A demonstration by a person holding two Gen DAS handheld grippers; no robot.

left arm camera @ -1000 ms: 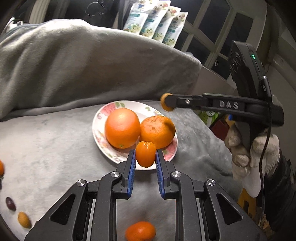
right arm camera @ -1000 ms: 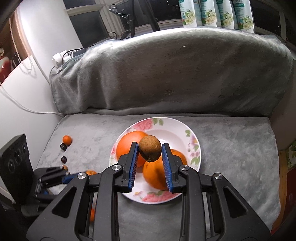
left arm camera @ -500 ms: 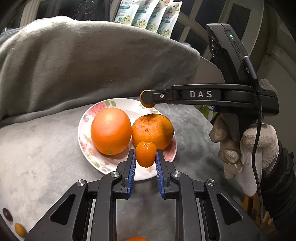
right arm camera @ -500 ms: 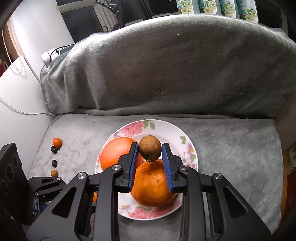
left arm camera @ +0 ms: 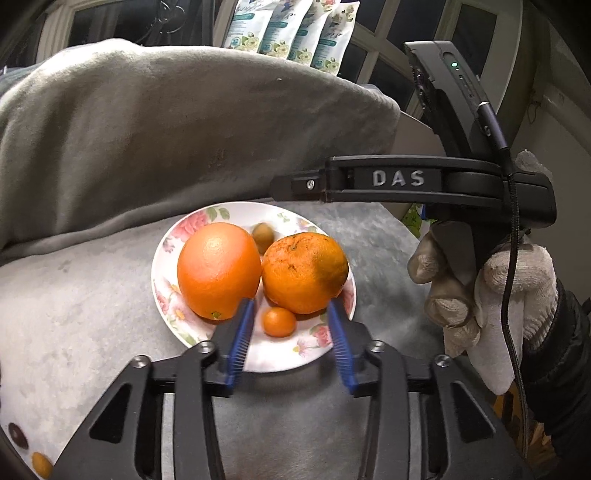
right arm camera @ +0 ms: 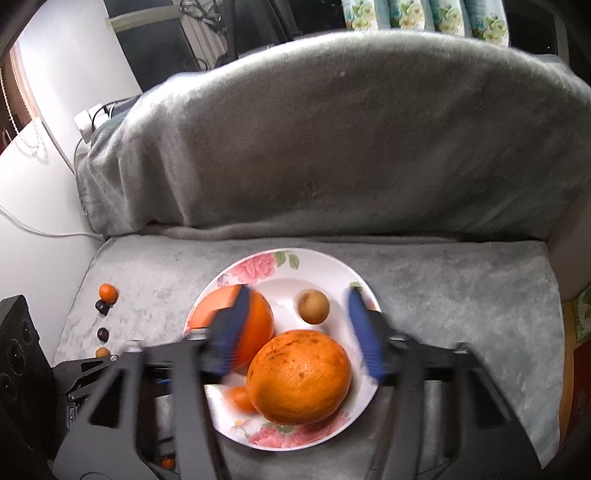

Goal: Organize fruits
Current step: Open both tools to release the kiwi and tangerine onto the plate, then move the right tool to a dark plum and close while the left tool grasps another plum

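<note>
Grey plush blanket [right arm camera: 332,155] draped over seat and backrest. Dark panelled windows [left arm camera: 384,74] behind, four floral pouches [left arm camera: 291,29] lined along the sill. White wall [right arm camera: 44,229] on the left with power strip [right arm camera: 86,120] and trailing white cable [right arm camera: 37,230]. Warm lamplight at far left edge.

The big letters "DAS" stand in white on the side of the black right gripper [left arm camera: 295,186]. The words on the flowery packets [left arm camera: 291,31] behind are too small to read.
</note>
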